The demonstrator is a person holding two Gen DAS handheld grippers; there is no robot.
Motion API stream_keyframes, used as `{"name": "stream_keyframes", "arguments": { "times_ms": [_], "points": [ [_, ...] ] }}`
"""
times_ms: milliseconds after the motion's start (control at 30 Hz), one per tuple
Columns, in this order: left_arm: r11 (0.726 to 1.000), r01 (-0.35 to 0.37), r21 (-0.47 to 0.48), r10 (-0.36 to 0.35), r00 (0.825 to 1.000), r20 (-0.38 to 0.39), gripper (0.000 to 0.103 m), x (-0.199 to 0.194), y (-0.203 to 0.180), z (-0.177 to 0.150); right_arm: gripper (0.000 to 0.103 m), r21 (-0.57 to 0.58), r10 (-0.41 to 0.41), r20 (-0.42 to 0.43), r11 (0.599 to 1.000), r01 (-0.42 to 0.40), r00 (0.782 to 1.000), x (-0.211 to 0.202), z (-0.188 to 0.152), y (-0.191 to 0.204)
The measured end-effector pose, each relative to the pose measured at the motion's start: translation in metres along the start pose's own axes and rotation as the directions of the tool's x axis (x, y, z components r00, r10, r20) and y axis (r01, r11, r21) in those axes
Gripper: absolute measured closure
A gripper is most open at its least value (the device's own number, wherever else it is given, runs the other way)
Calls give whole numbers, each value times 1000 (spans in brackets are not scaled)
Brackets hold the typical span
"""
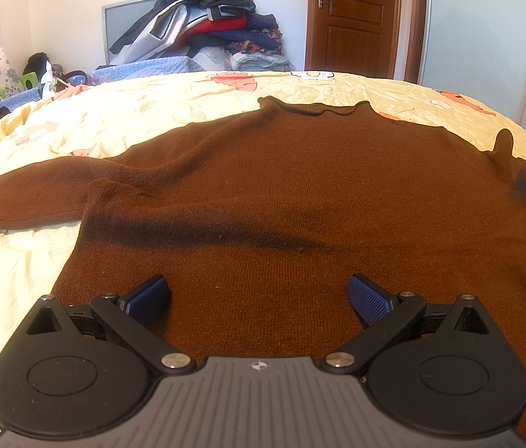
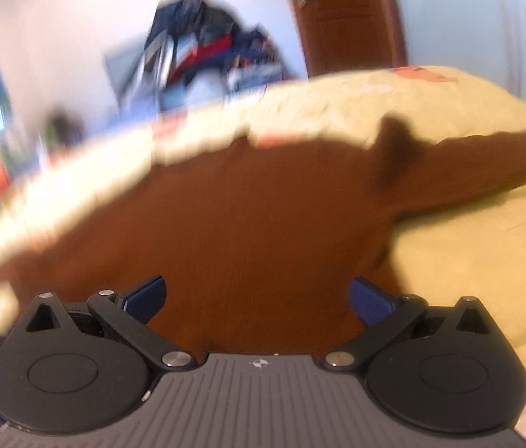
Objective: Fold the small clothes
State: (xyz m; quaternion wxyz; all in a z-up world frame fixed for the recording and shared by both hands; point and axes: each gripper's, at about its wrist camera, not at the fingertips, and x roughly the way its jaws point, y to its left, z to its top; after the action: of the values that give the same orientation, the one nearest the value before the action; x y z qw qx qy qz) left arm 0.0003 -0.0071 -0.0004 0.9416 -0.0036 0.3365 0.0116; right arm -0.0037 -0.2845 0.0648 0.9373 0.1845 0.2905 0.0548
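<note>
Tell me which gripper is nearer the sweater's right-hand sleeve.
Right. The right gripper hangs open over the brown sweater close beside that sleeve. The left gripper, also open, is over the sweater's lower middle, farther from it.

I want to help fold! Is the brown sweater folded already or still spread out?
Spread out. The sweater lies flat on the bed, with one sleeve stretched sideways and the collar showing. No fold yet.
</note>
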Motion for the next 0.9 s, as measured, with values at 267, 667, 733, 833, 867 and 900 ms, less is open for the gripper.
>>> {"name": "stream_keyframes", "arguments": {
  "times_ms": [267, 667, 733, 833, 867, 900],
  "points": [
    [1000, 0, 0, 0, 1000, 0, 0, 0, 0, 0, 4, 609, -157, 169, 793, 22, 973, -19, 102, -237],
    [1000, 4, -4, -4, 1000, 1, 0, 0, 0, 1, 69, 765, -214, 111, 641, 54, 970, 25, 112, -332],
    [1000, 7, -6, -7, 1000, 2, 0, 0, 1, 1, 92, 780, -225, 113, 624, 54, 968, 30, 111, -343],
    [1000, 15, -13, -15, 1000, 4, 0, 1, 3, 1, 90, 775, -253, 135, 629, 57, 958, 27, 109, -337],
    [1000, 17, -15, -17, 1000, 6, 0, 1, 4, 1, 89, 746, -277, 140, 661, 83, 951, 23, 113, -326],
    [1000, 19, -17, -19, 1000, 7, 0, 1, 4, 2, 89, 702, -292, 160, 705, 99, 943, 21, 118, -309]
  ]
}}
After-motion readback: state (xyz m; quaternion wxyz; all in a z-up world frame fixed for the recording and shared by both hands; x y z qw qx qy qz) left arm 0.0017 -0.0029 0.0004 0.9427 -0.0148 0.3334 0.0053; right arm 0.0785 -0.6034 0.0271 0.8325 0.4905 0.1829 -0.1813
